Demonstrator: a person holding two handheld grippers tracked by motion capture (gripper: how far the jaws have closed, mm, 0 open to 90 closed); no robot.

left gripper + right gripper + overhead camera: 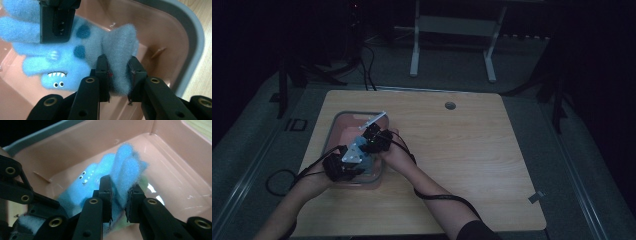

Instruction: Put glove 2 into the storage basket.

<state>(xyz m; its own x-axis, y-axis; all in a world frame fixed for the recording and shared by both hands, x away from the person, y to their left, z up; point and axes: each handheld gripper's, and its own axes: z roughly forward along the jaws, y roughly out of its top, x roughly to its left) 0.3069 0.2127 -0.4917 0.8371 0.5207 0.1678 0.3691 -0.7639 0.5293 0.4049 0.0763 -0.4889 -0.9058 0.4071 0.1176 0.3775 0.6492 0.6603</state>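
- Where the person's forearms entered from the near edge of the worktop (452,150), both led to a pink tub with a grey rim (343,116) at its left side.
- Left tool (117,72): jaws clamped on a pale blue fuzzy flap of the blue plush toy (57,62), held inside the tub.
- Right tool (119,192): jaws pinched on an upright fold of the same toy, above the tub floor.
- Toy: fuzzy blue, dark blue spots, small eyes, white teeth; stretched between both tools.
- Farther off: a round grommet (450,105) near the worktop's far edge; beyond it, a white frame (452,30) on the floor.
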